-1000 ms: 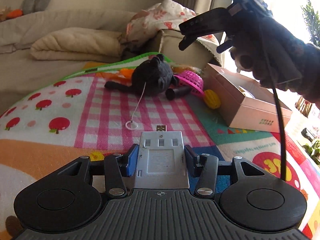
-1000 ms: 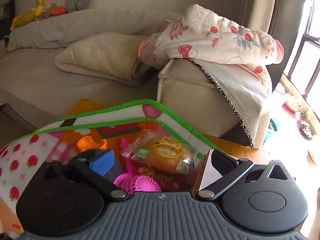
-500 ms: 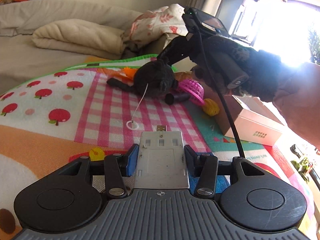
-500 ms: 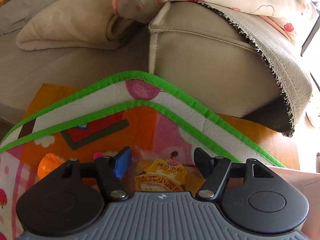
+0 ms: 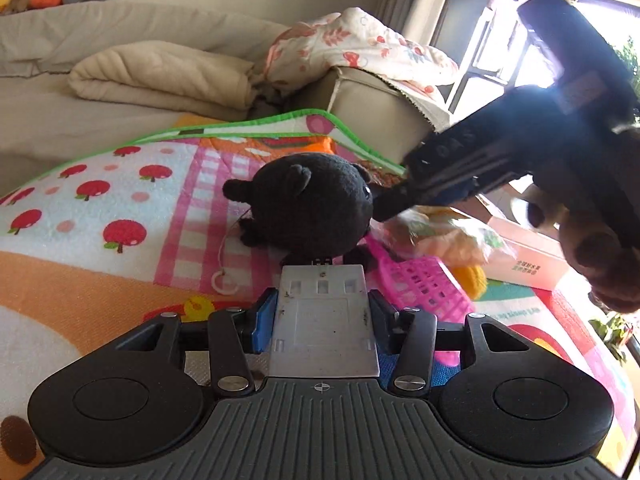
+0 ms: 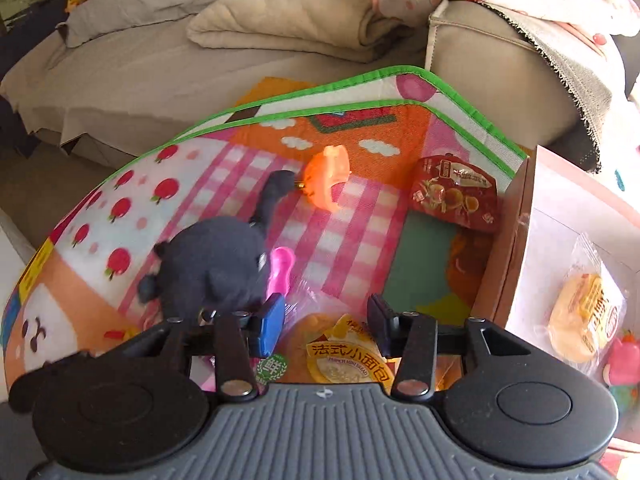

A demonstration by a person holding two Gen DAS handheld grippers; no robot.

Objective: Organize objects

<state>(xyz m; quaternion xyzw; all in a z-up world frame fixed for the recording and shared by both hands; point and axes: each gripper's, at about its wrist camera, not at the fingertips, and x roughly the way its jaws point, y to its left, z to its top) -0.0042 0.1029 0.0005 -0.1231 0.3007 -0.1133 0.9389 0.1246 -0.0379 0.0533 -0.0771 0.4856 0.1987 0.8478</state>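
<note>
My left gripper (image 5: 322, 308) is shut on a flat grey plastic device (image 5: 324, 336), held low over the play mat (image 5: 100, 200). Just ahead of it lies a black plush toy (image 5: 308, 208). Beside the plush, my right gripper (image 5: 400, 200) reaches in from the right, held by a gloved hand. In the right wrist view, the right gripper (image 6: 326, 320) is shut on a clear-wrapped mini bread packet (image 6: 344, 360), with the black plush (image 6: 212, 268) at its left. The same packet (image 5: 448, 236) hangs under the right gripper, blurred.
An open pink box (image 6: 508, 240) at the right holds another bread packet (image 6: 584, 316). A red snack pack (image 6: 456, 196), an orange toy (image 6: 326, 180), a pink plastic racket (image 5: 424, 284) and a yellow ball (image 5: 474, 280) lie on the mat. A sofa with blankets stands behind.
The right gripper came down from above the mat, closed from wide open onto the bread packet, and now shows more of the mat. The plush now lies nearer my left gripper.
</note>
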